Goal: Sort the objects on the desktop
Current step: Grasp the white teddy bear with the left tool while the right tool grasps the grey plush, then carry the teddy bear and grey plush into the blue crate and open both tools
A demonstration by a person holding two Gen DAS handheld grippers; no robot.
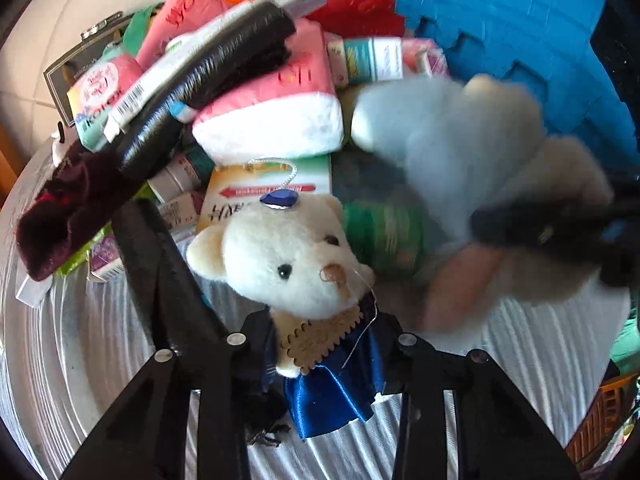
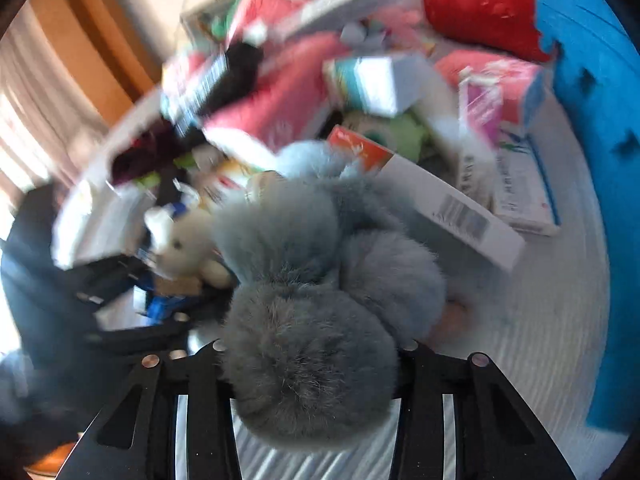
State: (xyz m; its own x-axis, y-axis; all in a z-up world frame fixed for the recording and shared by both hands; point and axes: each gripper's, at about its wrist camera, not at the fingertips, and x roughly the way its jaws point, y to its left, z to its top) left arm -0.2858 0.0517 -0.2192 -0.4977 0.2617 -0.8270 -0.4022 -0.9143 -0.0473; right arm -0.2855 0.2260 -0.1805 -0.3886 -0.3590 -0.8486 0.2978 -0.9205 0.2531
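Observation:
My left gripper [image 1: 320, 344] is shut on a small cream teddy bear [image 1: 292, 264] in a blue satin dress, held by its body above the white ribbed surface [image 1: 100, 340]. My right gripper [image 2: 316, 356] is shut on a fluffy blue-grey plush toy [image 2: 312, 320]. That plush also shows blurred at the right of the left wrist view [image 1: 460, 152], with the right gripper [image 1: 560, 236] on it. The bear and the left gripper show at the left of the right wrist view [image 2: 188, 244].
A pile lies behind: pink tissue packs [image 1: 280, 92], a black coiled roll [image 1: 208, 80], a maroon cloth [image 1: 60, 216], a green can [image 1: 384, 232], boxes [image 2: 452, 208], a red toy [image 2: 480, 4]. A blue foam wall [image 1: 520, 32] stands at the right.

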